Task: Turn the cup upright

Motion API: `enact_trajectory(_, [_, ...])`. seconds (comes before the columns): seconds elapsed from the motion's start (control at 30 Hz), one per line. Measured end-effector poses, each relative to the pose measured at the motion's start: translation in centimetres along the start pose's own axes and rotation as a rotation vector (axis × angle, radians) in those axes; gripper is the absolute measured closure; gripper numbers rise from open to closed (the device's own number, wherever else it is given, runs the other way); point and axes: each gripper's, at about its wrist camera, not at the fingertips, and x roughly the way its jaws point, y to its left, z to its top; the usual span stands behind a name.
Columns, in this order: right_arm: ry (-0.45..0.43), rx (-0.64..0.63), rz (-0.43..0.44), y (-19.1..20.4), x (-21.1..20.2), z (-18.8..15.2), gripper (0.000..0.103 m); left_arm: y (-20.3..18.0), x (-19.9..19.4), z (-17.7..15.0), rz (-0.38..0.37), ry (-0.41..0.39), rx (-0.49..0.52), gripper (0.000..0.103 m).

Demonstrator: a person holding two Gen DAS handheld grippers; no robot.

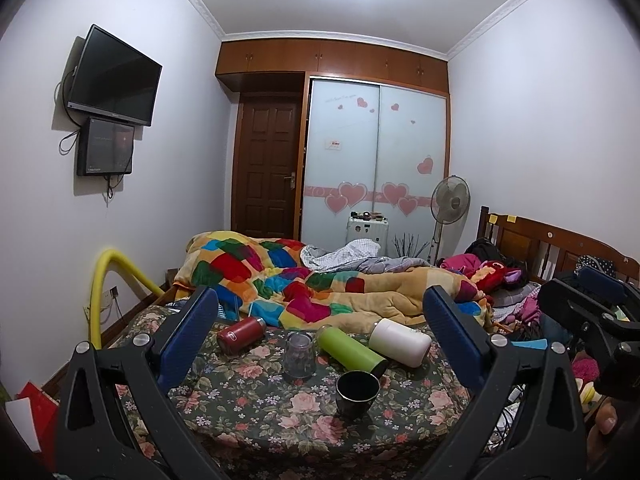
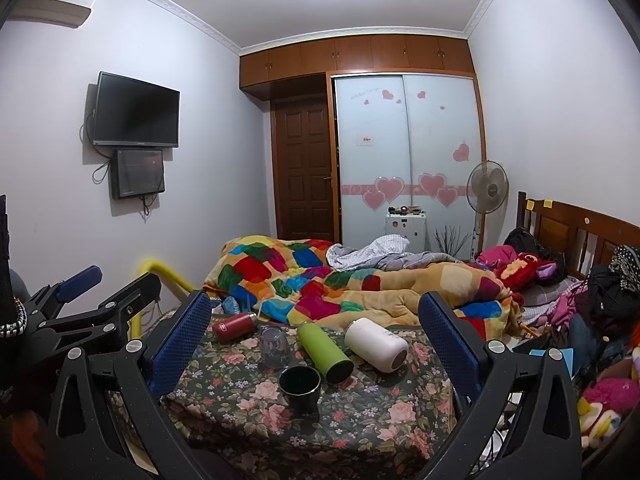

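Observation:
A clear glass cup stands upside down on the floral cloth. A dark cup stands upright in front of it. A red bottle, a green bottle and a white bottle lie on their sides. My left gripper is open and empty, well short of the cups. My right gripper is open and empty, also short of them. Each shows at the edge of the other's view: the right, the left.
A colourful quilt is heaped on the bed behind the cloth. Clothes and toys pile at the right by the wooden headboard. A yellow tube curves at the left.

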Motion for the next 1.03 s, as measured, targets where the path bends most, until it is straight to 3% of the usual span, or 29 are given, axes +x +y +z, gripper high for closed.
enact_trajectory(1.03, [0.025, -0.002, -0.009, -0.07, 0.62, 0.15, 0.0, 0.2, 0.41, 0.06, -0.029, 0.013, -0.004, 0.0])
